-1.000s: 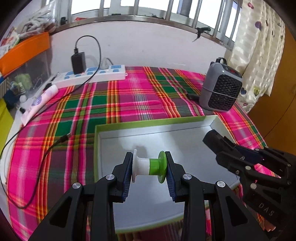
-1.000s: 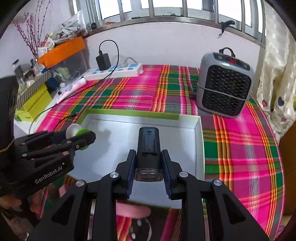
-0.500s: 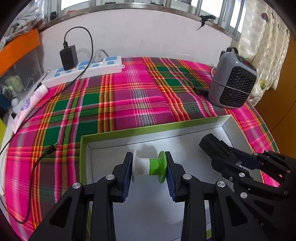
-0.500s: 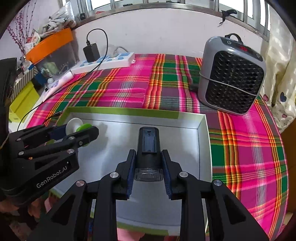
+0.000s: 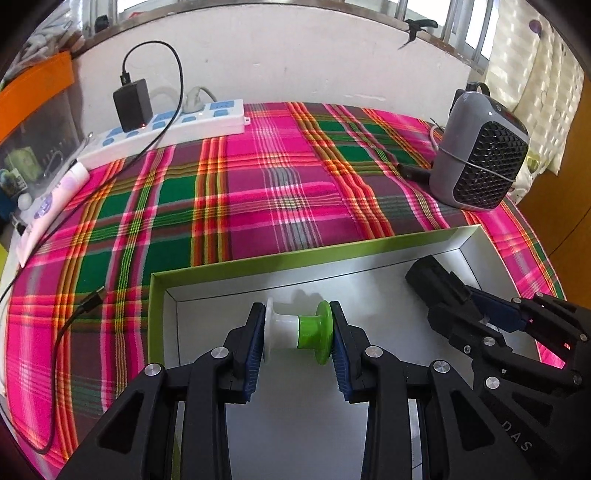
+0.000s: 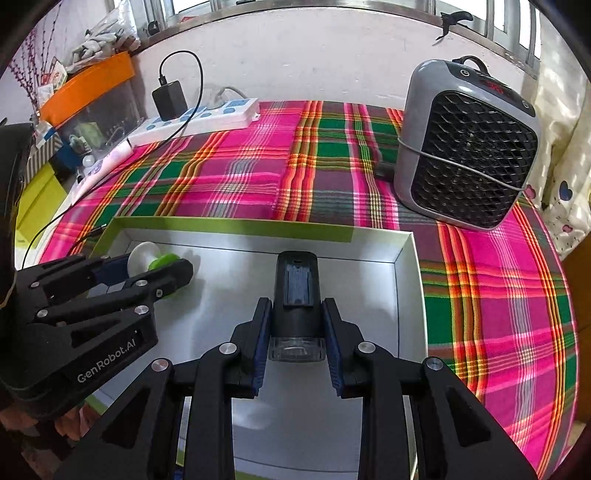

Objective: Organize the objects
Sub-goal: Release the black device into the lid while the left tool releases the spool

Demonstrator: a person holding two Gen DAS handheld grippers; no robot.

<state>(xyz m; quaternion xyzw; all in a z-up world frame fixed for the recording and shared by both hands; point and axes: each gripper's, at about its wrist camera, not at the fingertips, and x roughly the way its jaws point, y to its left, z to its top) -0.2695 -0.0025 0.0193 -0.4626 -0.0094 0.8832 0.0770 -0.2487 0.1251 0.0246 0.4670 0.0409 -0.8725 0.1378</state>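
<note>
one spool (image 5: 297, 329), one black device (image 6: 296, 295), one tray (image 6: 405, 280)

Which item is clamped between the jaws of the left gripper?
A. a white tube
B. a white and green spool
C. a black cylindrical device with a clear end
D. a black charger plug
B: in the left wrist view the left gripper has its jaws pressed on both flanges of the white and green spool, above the tray.

Daylight through a barred window (image 6: 332, 5) falls on a white wall (image 5: 295, 62) above the plaid-covered table (image 5: 258, 184).
</note>
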